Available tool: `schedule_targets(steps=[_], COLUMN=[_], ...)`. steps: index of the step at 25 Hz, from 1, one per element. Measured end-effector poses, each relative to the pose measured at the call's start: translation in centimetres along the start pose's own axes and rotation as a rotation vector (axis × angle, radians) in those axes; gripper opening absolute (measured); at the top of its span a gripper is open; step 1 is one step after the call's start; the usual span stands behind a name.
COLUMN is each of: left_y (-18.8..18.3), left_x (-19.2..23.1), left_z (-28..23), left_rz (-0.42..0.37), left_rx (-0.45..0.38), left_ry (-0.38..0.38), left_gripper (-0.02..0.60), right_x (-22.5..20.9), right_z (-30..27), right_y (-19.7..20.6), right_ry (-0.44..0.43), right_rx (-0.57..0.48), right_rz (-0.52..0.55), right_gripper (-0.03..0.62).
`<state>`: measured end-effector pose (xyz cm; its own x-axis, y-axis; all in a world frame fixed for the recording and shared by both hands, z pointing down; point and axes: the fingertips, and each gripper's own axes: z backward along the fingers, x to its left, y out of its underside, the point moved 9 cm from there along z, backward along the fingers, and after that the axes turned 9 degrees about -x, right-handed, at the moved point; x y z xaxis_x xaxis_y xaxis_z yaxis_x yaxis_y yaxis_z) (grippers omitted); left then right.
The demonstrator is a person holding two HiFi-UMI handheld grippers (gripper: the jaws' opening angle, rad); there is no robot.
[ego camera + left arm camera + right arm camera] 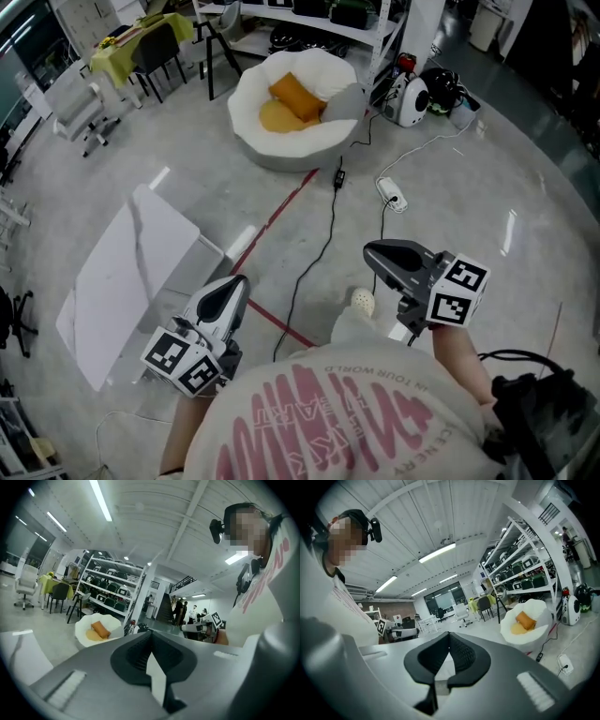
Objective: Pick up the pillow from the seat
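Standing well apart from the seat (pixel 251 136), the person held both tools near the body. The left hand-held gripper (pixel 240 281) and the right hand-held gripper (pixel 371 251) each had their jaws pressed together on nothing. The orange pillow (pixel 294 95) lay in the white round seat at the far centre, touching a flatter yellow cushion (pixel 272 118).

Several things looked likely to go wrong. A black cable (pixel 320 255) and a white cable (pixel 424 148) trailed over the floor between the person and the seat and could have caught a foot. Closed jaws would only have shoved the soft pillow deeper. A careless pinch might also have taken the yellow cushion.

Counted: one pillow, one yellow cushion, one seat, two hand-held grippers, two cables.
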<state>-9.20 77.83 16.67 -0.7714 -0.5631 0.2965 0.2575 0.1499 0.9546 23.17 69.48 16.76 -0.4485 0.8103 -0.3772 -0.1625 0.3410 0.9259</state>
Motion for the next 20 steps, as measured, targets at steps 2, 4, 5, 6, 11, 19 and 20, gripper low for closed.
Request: schedule_targets(steps=[2, 4, 5, 6, 11, 19, 20], left_y=[0.4, 0.5, 0.4, 0.4, 0.2, -2.3, -2.5], left_x=[0.7, 1.3, 1.6, 1.9, 3.8, 6.8, 7.2], left_z=[-1.0, -2.2, -2.9, -3.7, -7.8, -16.7, -17.7], left_rz=[0.009, 0.01, 0.008, 0.007, 0.013, 0.011, 0.007], left_rx=[0.013, 0.02, 0.02, 0.018, 0.019, -0.036, -0.041], left_ry=[0.003, 0.005, 0.003, -0.002, -0.03, -0.071, -0.072], left_gripper=[0.014, 0.014, 0.014, 0.014, 0.014, 0.014, 0.015], right_x=[-1.0, -2.2, -2.9, -3.7, -8.6, -17.0, -18.1], right_z=[-0.4, -0.8, -1.1, -1.4, -3.1, -6.0, -6.4], right_y=[0.2, 0.1, -0.1, -0.3, -2.3, -7.3, -7.9], right_ry=[0.001, -0.001, -0.001, 0.0, -0.011, -0.065, -0.07], right_rx=[0.006, 0.018, 0.025, 0.029, 0.018, 0.057, 0.058], right_rz=[-0.024, -0.026, -0.022, -0.018, -0.018, -0.015, -0.012], right_gripper=[0.006, 0.006, 0.006, 0.006, 0.006, 0.006, 0.006])
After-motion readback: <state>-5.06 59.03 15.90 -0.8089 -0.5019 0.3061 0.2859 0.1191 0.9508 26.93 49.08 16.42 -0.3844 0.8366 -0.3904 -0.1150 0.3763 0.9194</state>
